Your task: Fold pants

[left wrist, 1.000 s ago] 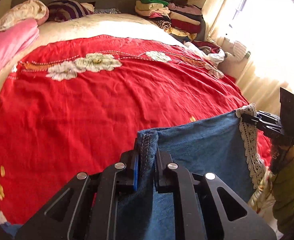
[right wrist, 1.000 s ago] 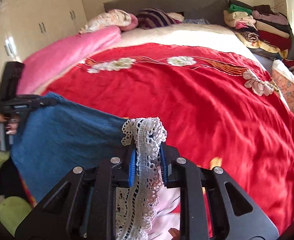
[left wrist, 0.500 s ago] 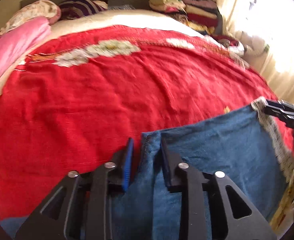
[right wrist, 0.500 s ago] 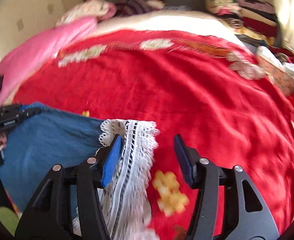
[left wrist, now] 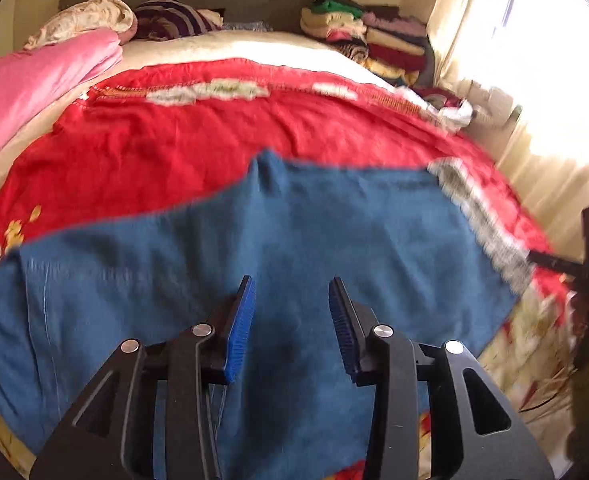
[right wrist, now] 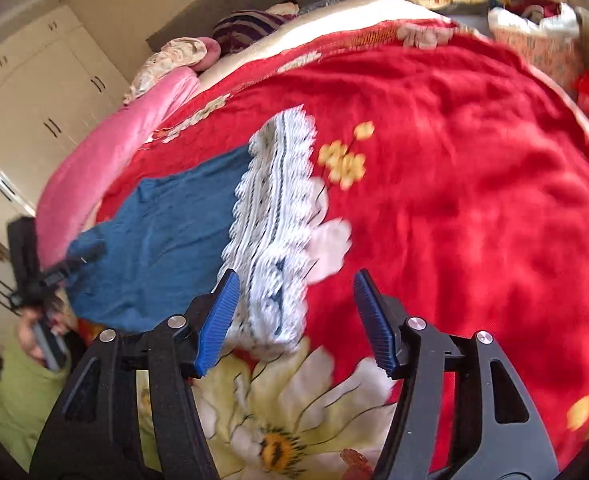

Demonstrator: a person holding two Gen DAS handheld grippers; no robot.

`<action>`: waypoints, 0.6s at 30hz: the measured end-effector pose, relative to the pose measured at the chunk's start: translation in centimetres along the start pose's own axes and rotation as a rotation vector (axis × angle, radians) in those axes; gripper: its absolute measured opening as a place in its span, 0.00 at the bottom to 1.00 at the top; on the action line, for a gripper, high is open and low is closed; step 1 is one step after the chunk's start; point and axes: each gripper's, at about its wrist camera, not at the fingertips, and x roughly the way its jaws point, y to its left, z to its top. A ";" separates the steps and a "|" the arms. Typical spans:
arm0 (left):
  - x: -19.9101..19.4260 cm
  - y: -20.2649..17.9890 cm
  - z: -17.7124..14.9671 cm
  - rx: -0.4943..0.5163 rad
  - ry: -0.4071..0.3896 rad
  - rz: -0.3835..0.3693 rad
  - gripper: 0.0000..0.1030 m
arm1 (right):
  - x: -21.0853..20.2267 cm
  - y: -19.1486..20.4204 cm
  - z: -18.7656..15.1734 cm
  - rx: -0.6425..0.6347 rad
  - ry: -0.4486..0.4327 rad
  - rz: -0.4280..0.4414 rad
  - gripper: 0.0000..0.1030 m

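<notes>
left tool (left wrist: 291,328) and right tool (right wrist: 296,320), both clamped on the blue pants (left wrist: 294,240) a second ago, now gape wide, empty; pants lie spread on the red bedspread (right wrist: 454,160), lace hem (right wrist: 274,220) at 12 o'clock of right tool: laid out, folding next.

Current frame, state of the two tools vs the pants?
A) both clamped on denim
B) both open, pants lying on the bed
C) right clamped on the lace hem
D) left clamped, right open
B: the left tool and right tool both gape with nothing between their fingers; the blue pants lie spread on the red bedspread.
</notes>
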 end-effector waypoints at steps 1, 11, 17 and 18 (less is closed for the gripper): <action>0.4 0.1 -0.5 0.016 0.004 0.044 0.36 | 0.3 0.2 -0.2 0.002 0.006 0.010 0.50; 2.1 1.9 -1.4 -0.035 -0.013 0.058 0.37 | 2.8 2.4 -2.2 -0.084 0.069 0.000 0.12; 2.3 1.8 -1.1 -0.042 -0.016 0.057 0.37 | 1.1 2.8 -3.0 -0.159 0.046 -0.062 0.10; 2.4 1.8 -1.1 -0.043 -0.016 0.058 0.37 | 1.6 2.5 -3.2 -0.150 0.053 -0.066 0.11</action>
